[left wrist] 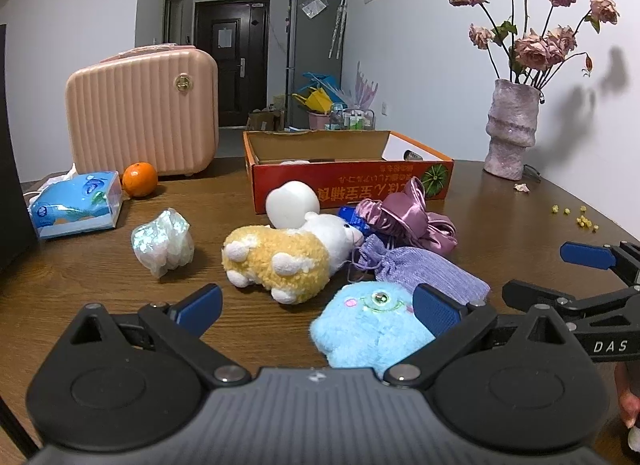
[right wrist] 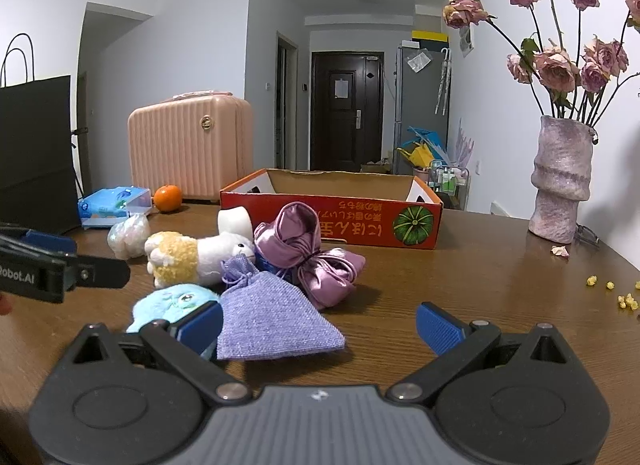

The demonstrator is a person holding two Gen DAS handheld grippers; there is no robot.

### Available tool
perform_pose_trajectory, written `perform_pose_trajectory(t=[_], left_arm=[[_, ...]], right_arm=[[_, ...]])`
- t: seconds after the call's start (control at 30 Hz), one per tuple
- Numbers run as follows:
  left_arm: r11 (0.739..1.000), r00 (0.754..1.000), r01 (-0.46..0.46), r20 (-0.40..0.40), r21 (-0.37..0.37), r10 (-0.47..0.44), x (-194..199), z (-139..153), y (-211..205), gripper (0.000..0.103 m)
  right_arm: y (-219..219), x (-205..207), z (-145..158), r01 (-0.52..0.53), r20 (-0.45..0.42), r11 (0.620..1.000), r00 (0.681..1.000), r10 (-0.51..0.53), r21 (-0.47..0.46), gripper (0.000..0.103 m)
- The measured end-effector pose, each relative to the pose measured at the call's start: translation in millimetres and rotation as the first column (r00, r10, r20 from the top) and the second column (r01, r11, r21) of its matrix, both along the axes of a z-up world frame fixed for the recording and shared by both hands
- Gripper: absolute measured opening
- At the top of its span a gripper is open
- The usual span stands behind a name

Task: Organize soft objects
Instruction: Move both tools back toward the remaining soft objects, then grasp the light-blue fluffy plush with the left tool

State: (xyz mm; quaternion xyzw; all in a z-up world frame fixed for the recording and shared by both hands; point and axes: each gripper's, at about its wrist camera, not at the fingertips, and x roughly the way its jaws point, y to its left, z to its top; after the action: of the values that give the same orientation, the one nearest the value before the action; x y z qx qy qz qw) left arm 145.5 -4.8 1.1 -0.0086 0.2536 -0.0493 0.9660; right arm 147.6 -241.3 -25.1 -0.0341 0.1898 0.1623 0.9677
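Note:
On the brown table lie a yellow-and-white plush sheep (left wrist: 288, 255) (right wrist: 196, 255), a fluffy blue plush (left wrist: 372, 325) (right wrist: 172, 303), a lilac knit pouch (left wrist: 432, 271) (right wrist: 272, 317), a shiny purple satin bag (left wrist: 408, 221) (right wrist: 308, 253), a white soft lump (left wrist: 292, 203) (right wrist: 236, 221) and an iridescent crumpled bag (left wrist: 162, 241) (right wrist: 128, 235). An open red cardboard box (left wrist: 352, 181) (right wrist: 332, 213) stands behind them. My left gripper (left wrist: 318, 305) is open, with the blue plush by its right finger. My right gripper (right wrist: 320, 323) is open, low over the lilac pouch's near edge.
A pink ribbed case (left wrist: 144, 113) (right wrist: 188, 145), an orange (left wrist: 139, 179) (right wrist: 168, 198) and a blue tissue pack (left wrist: 76, 203) (right wrist: 114, 205) stand at the back left. A vase of dried roses (left wrist: 510, 129) (right wrist: 560, 181) is at the right, with yellow crumbs (right wrist: 624, 299) nearby. A black bag (right wrist: 36, 153) stands far left.

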Motion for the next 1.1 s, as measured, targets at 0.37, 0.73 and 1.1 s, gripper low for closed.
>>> perform_pose_trajectory(t=[0.37, 0.73, 1.1], left_arm=[[0.995, 0.989, 0.078, -0.132, 0.058, -0.07, 32, -18, -36, 0.103], [0.993, 0.978, 0.038, -0.21, 0.109, -0.015, 65, -37, -49, 0.103], [0.993, 0.972, 0.064, -0.231, 0.101, -0.039, 70, -49, -49, 0.084]], right_arm=[[-15, 6, 2, 0.088, -0.016, 0.996, 0.996, -0.087, 0.035, 0.103], [-23, 17, -4, 0.118, -0.075, 0.992, 0.991, -0.115, 0.047, 0.103], [-22, 23, -8, 0.117, -0.105, 0.992, 0.988, -0.112, 0.048, 0.103]])
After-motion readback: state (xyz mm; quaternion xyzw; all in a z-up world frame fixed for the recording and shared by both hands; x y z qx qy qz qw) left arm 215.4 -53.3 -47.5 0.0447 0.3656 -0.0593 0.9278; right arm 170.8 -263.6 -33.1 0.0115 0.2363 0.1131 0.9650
